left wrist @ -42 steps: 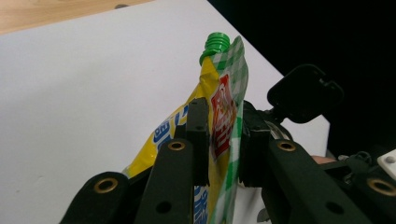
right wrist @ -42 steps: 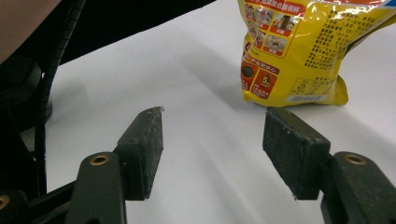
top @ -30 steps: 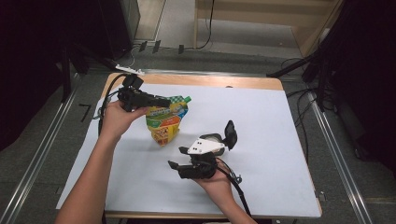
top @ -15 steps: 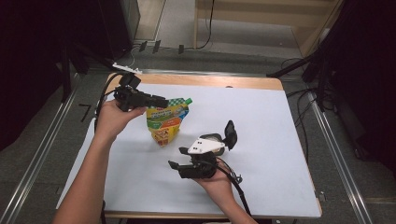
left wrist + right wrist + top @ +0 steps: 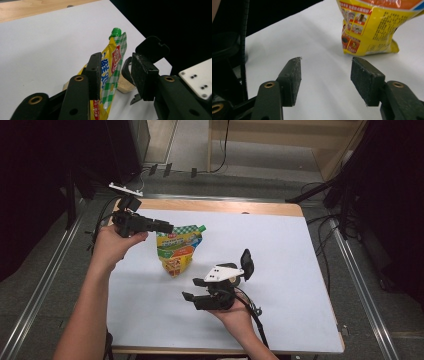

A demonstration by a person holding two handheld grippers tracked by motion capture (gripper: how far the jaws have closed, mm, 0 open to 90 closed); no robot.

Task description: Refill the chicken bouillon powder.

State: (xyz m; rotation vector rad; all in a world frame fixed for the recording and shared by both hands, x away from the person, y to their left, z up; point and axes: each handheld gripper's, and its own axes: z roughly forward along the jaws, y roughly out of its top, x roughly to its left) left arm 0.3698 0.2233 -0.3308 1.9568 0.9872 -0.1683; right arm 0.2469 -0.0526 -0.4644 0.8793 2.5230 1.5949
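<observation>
- Since the earlier high-view pictures, the left gripper (image 5: pixel 162 226) has lifted slightly at the upper edge of the yellow pouch (image 5: pixel 176 252) and its jaws have just been opening; the pouch stands upright on the white worktop (image 5: pixel 280 250), left of centre, green cap (image 5: pixel 201 227) at the top right corner.
- Same view: the right gripper (image 5: pixel 192 299) sits low on the worktop, near the pouch's lower right, apart from it and in the same spot as in those earlier pictures.
- Left gripper view: the pouch (image 5: pixel 111 72) is between the jaws, its face against the left pad, with a clear gap to the right pad. Reads as released, pouch standing on its own. The green cap (image 5: pixel 116 32) points away from the camera; the other gripper (image 5: pixel 150 67) is behind.
- Right gripper view: jaws parted, nothing between them, only bare worktop (image 5: pixel 322 82). The pouch's lower corner (image 5: pixel 369 35) is ahead and to the right, apart from both pads.
- Judgement: the left side looks to be letting go after standing the pouch up. With neither gripper clamped, the pouch's balance is the risk; the right gripper is placed for a possible next pick but is not yet aligned with it.
</observation>
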